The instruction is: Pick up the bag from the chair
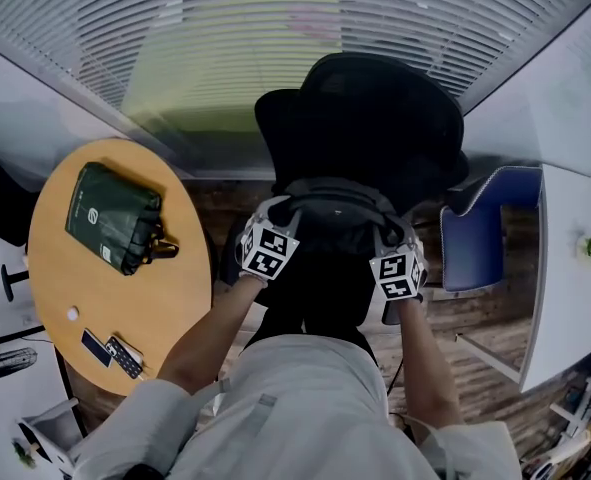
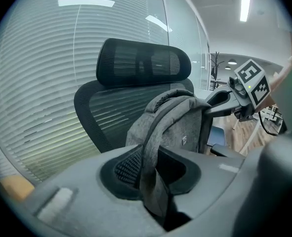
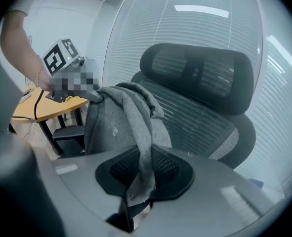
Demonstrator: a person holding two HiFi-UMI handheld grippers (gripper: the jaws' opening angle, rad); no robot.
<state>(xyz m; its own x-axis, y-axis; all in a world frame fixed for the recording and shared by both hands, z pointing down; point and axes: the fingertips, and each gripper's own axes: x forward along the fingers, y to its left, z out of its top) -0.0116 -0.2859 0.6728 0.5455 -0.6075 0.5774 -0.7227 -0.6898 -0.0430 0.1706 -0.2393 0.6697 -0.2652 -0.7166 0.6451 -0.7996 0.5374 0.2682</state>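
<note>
A grey backpack [image 1: 335,230] hangs between my two grippers in front of the black mesh office chair [image 1: 370,108]. My left gripper [image 1: 271,238] is shut on one grey shoulder strap [image 2: 150,172], which runs up from its jaws to the bag [image 2: 178,127]. The right gripper [image 1: 397,264] is shut on the other strap [image 3: 142,167], and the bag body [image 3: 111,125] hangs just beyond it. In the left gripper view the chair's headrest [image 2: 143,63] stands behind the bag; in the right gripper view the chair back [image 3: 205,117] is close behind it.
A round wooden table [image 1: 105,268] at the left carries a dark green pouch [image 1: 115,216] and small items. A blue chair [image 1: 480,233] and a white desk [image 1: 575,268] stand at the right. Window blinds [image 1: 275,38] run behind the chair.
</note>
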